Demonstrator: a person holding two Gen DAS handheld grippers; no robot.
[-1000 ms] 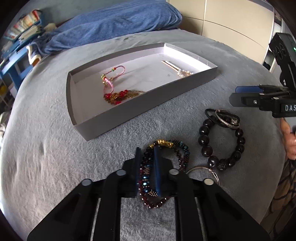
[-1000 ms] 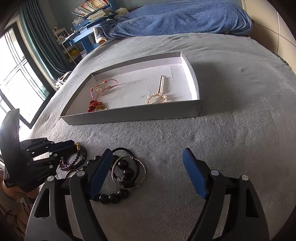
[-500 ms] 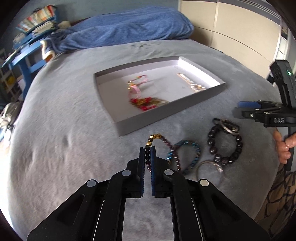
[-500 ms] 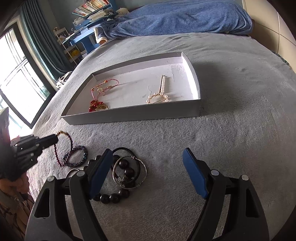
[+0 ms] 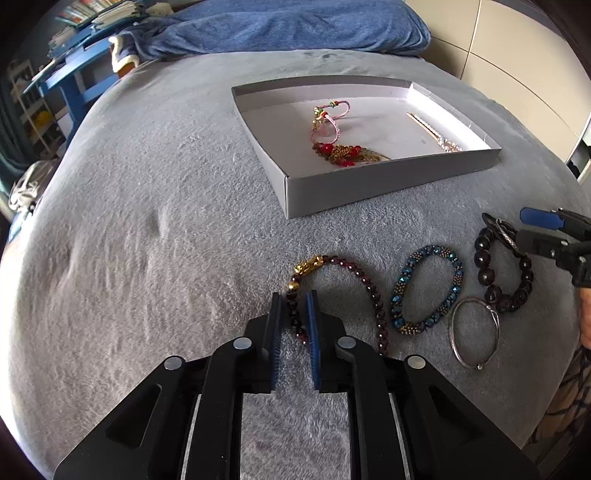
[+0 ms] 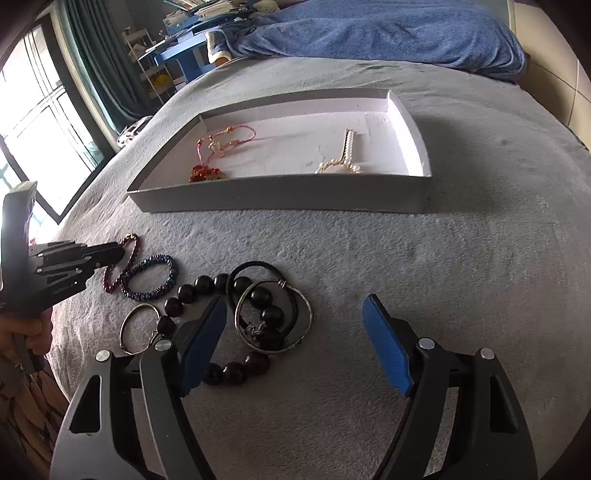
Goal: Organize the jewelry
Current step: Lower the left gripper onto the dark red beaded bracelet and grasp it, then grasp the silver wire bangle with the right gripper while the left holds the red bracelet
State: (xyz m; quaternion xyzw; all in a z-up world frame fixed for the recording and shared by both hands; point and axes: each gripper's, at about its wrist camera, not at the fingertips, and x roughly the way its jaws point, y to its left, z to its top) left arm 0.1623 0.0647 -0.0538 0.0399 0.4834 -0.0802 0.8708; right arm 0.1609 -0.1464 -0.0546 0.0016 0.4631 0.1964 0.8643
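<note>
My left gripper [image 5: 294, 297] is shut on a dark red bead bracelet [image 5: 364, 282] with a gold charm; the bracelet lies on the grey blanket; it also shows in the right wrist view [image 6: 127, 258]. Next to it lie a blue bead bracelet [image 5: 426, 291], a thin silver bangle [image 5: 474, 332] and a large black bead bracelet [image 5: 504, 266] with a black hair tie and silver bangle [image 6: 273, 314] on top. My right gripper [image 6: 295, 317] is open and empty, just above that pile. The grey tray [image 5: 388, 184] holds a pink cord bracelet [image 5: 328, 118], a red-gold ornament [image 5: 343, 151] and a pearl hairpin [image 6: 345, 158].
A blue duvet [image 6: 369, 33] lies at the far end of the bed. A blue desk and shelves [image 5: 74, 59] stand at the far left. A window [image 6: 37, 122] is on the left. The blanket's near edge drops off close to the jewelry.
My left gripper pulled the dark red bracelet left, away from the blue one, and set it on the blanket, spread out. The right gripper stayed still and open.
</note>
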